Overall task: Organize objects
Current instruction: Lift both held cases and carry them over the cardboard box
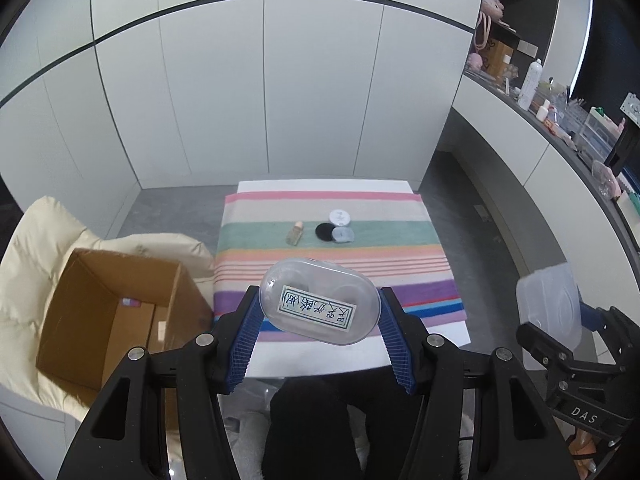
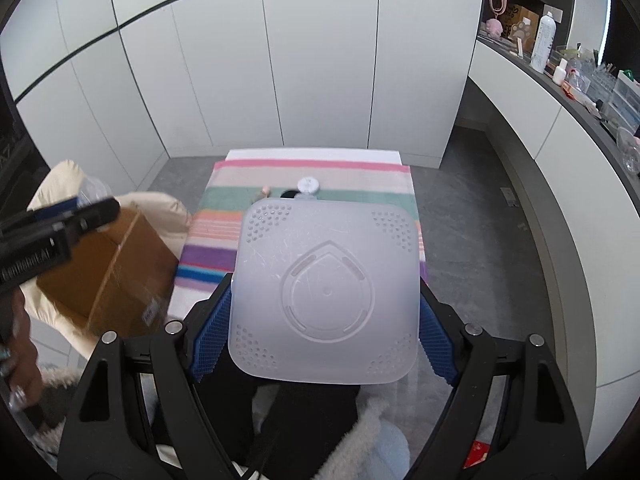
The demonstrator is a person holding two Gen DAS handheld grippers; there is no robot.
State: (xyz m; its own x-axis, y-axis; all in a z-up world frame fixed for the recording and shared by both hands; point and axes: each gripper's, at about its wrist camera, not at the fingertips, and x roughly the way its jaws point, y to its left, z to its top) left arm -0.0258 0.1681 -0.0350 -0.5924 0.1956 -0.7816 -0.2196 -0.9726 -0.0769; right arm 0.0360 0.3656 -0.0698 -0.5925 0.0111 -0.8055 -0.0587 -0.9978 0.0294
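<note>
My left gripper [image 1: 320,312] is shut on a clear oval plastic case [image 1: 320,300] with a handwritten label, held in the air in front of the striped cloth [image 1: 332,248]. My right gripper [image 2: 324,304] is shut on a frosted square plastic container [image 2: 326,292], bottom side toward the camera; in the left wrist view it shows at the right edge as the container [image 1: 548,312]. On the cloth lie a small tan bottle [image 1: 295,233], a black round puff [image 1: 325,231], a grey round case [image 1: 343,235] and a white round jar [image 1: 340,218].
An open cardboard box [image 1: 116,312] sits on a cream padded coat [image 1: 36,240] left of the table. A counter [image 1: 568,132] crowded with bottles and clear organizers curves along the right. White cabinet panels stand behind. A person's dark trouser legs [image 1: 320,432] are below.
</note>
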